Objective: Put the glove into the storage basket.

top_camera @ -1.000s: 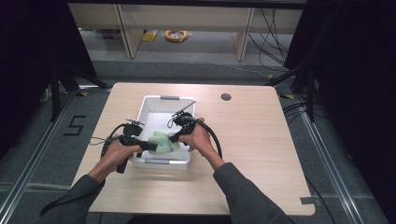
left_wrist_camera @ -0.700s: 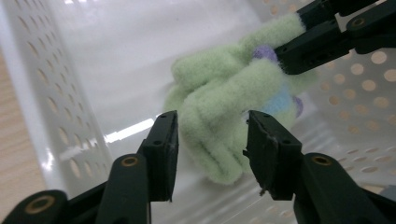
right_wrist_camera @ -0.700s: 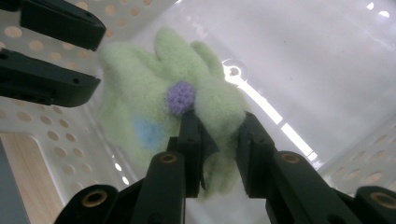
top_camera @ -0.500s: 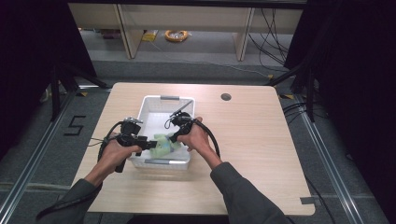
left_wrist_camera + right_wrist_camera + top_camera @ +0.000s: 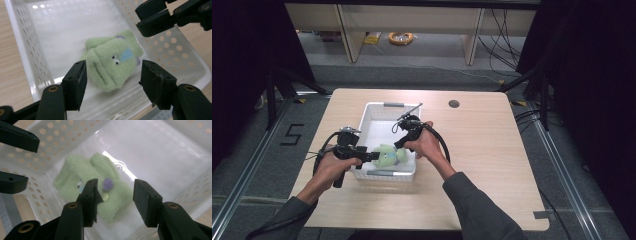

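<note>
Both tools [image 5: 111, 82] [image 5: 115, 200] just opened, off green plush [image 5: 112, 63] in white basket [image 5: 377, 112].

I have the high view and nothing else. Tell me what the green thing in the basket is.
Observer: A soft toy of green fleece, lying on the floor of the white basket. The left gripper view shows two small eyes and a blue patch on it.
Operator: Report whether either gripper has hold of it.
Observer: Neither. The left gripper has just been opening, and its fingers stand clear of the toy.
Operator: Now the right one.
Observer: The right gripper has just been opening too, and hangs above the toy with nothing between its fingers. That view shows a purple pompom and a pale button on the toy.
</note>
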### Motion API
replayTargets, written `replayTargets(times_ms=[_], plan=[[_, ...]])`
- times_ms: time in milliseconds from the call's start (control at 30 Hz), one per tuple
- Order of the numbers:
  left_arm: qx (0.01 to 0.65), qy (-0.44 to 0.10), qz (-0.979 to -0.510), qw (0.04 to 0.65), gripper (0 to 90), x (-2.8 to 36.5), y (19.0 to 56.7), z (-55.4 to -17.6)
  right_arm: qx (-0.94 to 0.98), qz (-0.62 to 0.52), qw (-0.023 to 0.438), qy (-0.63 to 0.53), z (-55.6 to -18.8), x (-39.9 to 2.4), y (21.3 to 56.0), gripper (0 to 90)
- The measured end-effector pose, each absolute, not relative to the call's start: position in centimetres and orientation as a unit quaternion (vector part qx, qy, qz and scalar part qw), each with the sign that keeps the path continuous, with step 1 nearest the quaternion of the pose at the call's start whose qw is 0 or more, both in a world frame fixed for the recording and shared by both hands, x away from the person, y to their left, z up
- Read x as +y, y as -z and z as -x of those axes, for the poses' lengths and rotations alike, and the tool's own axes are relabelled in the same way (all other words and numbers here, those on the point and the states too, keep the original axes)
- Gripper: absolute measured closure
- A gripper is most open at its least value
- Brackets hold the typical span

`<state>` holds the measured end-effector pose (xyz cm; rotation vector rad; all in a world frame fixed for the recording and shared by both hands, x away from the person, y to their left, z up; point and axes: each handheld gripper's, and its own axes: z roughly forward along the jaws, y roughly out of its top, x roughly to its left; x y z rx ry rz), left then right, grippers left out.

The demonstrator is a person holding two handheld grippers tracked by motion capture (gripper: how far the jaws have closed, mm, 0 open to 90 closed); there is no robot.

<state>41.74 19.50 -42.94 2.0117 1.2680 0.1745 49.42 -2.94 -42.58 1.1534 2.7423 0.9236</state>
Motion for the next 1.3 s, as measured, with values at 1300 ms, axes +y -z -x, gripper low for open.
replayTargets(times_ms=[1300], plan=[[0.455, -0.043, -0.779, 0.429, 27.0, 16.2, 41.6, -38.4, 0.857, -0.33, 0.034, -0.395, -43.5, -11.1, 38.5, 36.6]])
